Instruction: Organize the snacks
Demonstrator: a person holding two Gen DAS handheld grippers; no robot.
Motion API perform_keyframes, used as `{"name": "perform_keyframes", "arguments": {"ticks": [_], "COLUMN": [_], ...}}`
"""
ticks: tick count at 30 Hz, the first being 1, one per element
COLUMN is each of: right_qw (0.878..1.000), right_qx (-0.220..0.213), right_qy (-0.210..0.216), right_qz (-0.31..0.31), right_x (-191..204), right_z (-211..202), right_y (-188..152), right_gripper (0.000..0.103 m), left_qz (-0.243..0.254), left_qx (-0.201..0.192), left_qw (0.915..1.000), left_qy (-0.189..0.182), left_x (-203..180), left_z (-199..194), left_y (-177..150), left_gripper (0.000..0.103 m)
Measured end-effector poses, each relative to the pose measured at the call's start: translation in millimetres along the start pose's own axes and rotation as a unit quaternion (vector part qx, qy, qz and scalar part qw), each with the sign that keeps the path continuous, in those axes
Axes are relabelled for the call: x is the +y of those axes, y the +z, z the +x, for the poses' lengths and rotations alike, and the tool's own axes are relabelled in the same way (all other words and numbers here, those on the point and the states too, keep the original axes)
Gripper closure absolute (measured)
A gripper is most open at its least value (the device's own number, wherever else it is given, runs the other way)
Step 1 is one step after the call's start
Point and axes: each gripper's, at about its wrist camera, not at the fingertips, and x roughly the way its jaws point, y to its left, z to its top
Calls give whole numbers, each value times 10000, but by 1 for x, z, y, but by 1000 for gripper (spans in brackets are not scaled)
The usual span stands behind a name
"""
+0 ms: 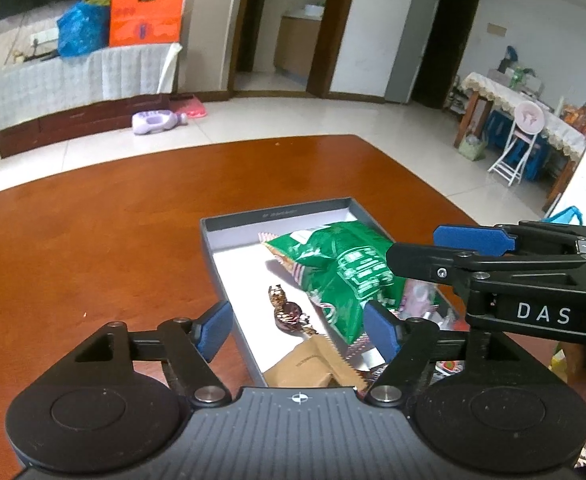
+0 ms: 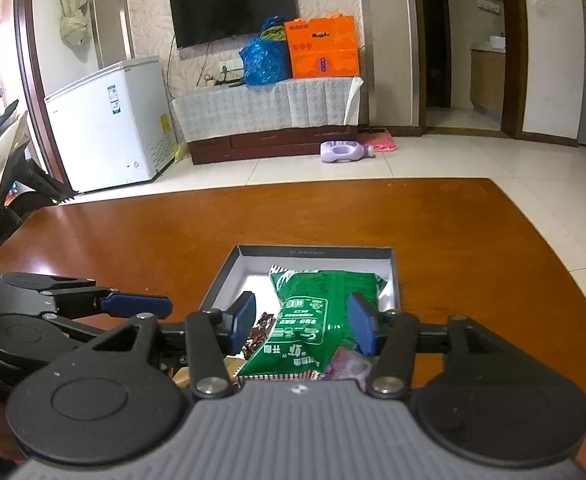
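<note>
A grey box (image 1: 277, 213) with a white floor sits on the brown table (image 1: 93, 248). In it lie a green snack bag (image 1: 341, 264), a dark wrapped candy (image 1: 289, 314), a brown paper packet (image 1: 313, 364) and a pink packet (image 1: 417, 294). My left gripper (image 1: 299, 330) is open above the box's near end, holding nothing. My right gripper (image 2: 303, 322) is open, its blue pads on either side of the green bag (image 2: 309, 320), not clamping it. The box rim (image 2: 309, 252) also shows in the right wrist view. The right gripper also shows in the left wrist view (image 1: 473, 248).
The table edge (image 2: 553, 248) curves off to the right over a tiled floor. A white freezer (image 2: 109, 120), a TV cabinet (image 2: 269, 108) and a lilac bottle (image 2: 345, 151) on the floor lie beyond. A folding chair (image 1: 521, 140) stands far right.
</note>
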Motion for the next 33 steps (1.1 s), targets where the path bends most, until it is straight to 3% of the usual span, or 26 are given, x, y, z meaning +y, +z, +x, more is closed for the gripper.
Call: {"name": "perform_keyframes", "arguments": {"ticks": [8,14,23,29,33], "right_qw": [9997,9990,9981,9982,9983], "right_qx": [-121,-208,-315,-335,-325], "right_qy": [-229,-387,-529,-495,-487], "right_qz": [20,72,32,-19,-68], "right_x": [-6,-8,-4,-1,-1], "right_z": [-22,-38,-63,-67,-68], "right_y": [-8,-14,-25,-23,-23], "right_gripper": [37,29,25,25,25], "left_qz": [223,310,163,193,82], "left_qx": [-12,-123,-276,-423,-433], "left_qw": [9996,9994,9995,9974,9977], "left_qy": [-144,-101,10,542,521], "left_x": [-7,-6,9,12,16], "left_z": [-13,-27,-47,-55,-57], "left_y": [-3,-6,-9,-10,-8], "left_gripper": [10,0,0,0,0]}}
